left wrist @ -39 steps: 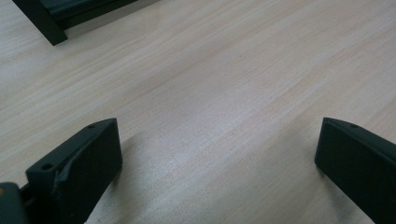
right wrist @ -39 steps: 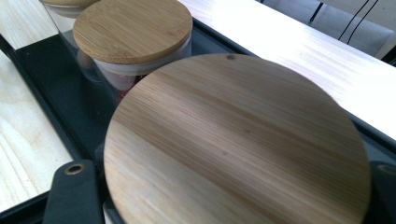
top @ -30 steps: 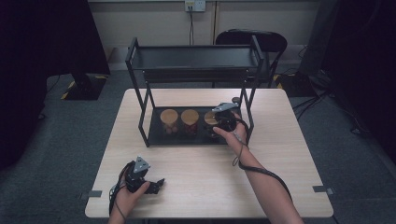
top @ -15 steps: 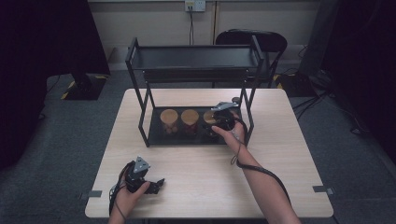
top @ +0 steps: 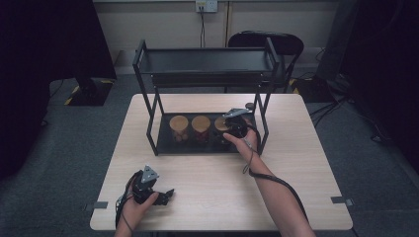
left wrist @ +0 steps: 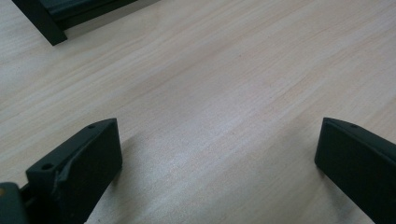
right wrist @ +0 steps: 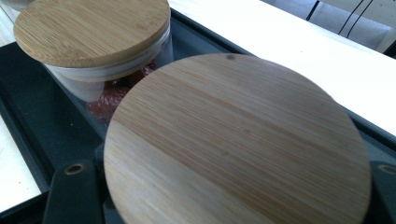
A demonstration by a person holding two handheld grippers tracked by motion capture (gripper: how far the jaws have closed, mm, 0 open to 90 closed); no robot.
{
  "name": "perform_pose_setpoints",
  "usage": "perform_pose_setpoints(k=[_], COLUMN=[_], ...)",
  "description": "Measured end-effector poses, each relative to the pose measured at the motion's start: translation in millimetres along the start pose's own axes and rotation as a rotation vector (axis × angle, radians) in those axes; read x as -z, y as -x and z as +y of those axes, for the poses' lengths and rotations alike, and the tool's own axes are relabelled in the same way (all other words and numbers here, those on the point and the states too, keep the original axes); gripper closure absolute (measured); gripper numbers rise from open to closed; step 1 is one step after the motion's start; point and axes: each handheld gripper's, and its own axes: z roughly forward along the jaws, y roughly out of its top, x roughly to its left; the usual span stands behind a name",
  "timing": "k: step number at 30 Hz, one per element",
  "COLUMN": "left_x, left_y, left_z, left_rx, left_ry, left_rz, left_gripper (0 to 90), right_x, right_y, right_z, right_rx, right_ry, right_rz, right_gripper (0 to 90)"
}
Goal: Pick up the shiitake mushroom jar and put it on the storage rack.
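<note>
We see black office chair (top: 269,42) behind pale wood table (top: 306,163), wall socket (top: 206,6) above with cable hanging down. We note dark stand base (top: 88,92) on grey carpet at left, cables (top: 328,106) trailing on floor at right.

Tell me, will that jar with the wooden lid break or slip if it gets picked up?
Probably breakable: the jar has clear, glass-like walls. Its smooth sides could slip in the right gripper. The wide bamboo lid sits flat, so it likely stands steady.
</note>
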Motion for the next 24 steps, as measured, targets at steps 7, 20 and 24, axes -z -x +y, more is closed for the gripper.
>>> perform_pose_setpoints(k=[7,20,24], left_x=[0.0,0.0,0.0], left_y=[0.0,-0.1,-0.1], left_z=[0.0,0.0,0.0], left_rx=[0.0,-0.001,0.0], left_ry=[0.0,0.0,0.0], left_rz=[0.0,0.0,0.0], left_gripper=[0.3,0.3,0.3], right_x=[-1.0,-2.8,-3.9], right_y=[1.5,4.3,5.2], right_z=[-0.9,-2.3,-3.3], right_rx=[-0.007,-0.013,-0.017], right_ry=[0.0,0.013,0.018], right_rz=[-0.002,-0.005,-0.002], right_gripper=[25.6,25.6,25.6])
